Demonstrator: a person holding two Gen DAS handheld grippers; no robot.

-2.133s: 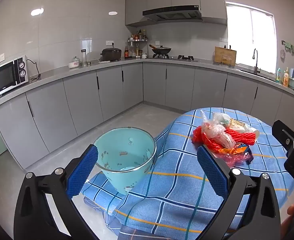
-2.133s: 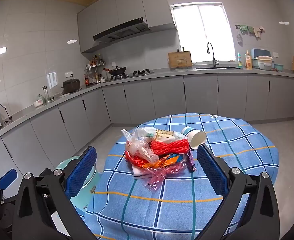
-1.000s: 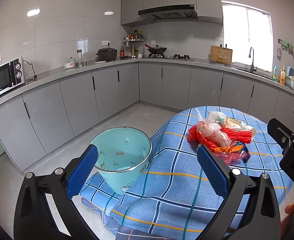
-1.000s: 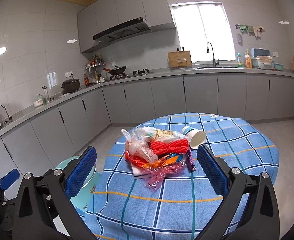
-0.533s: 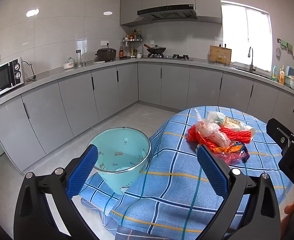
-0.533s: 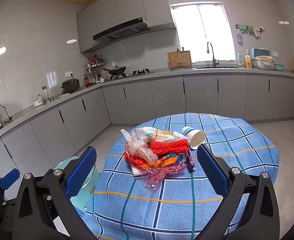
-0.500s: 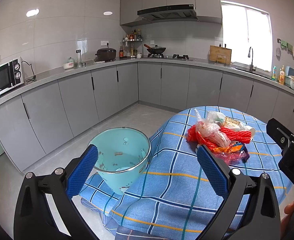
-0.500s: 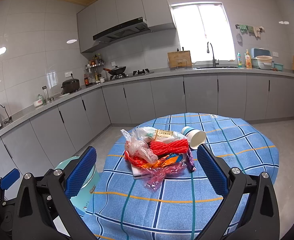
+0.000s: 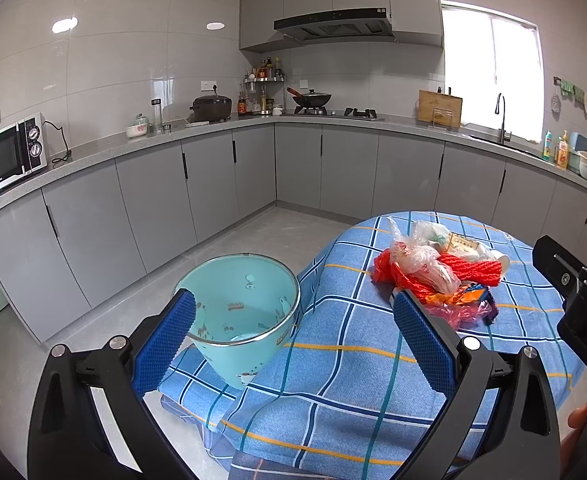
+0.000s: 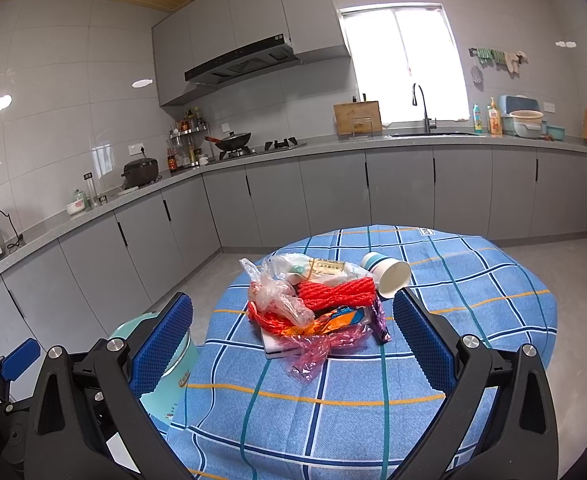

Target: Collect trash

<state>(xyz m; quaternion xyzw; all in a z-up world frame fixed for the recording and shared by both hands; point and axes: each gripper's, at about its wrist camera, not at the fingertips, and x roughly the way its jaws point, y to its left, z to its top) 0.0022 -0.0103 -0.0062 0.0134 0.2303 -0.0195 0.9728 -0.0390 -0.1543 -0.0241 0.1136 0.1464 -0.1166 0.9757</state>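
We've got both grippers, left gripper (image 9: 293, 344) and right gripper (image 10: 293, 344), fingers spread and empty, trash pile (image 10: 317, 304) mid-worktop beside the bin (image 9: 239, 312) (light, crinkly, slippery film), so we pinch bunched plastic (image 10: 277, 300), not loose edges.

Woven checked tablecloth (image 10: 373, 412), crinkly glossy plastic wrappers (image 10: 317, 350), glossy bin (image 9: 237, 316)

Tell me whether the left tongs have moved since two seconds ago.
Yes. The left tongs have shifted slightly: in their view the microwave and teal bin slid a little left, so the view swung slightly right.
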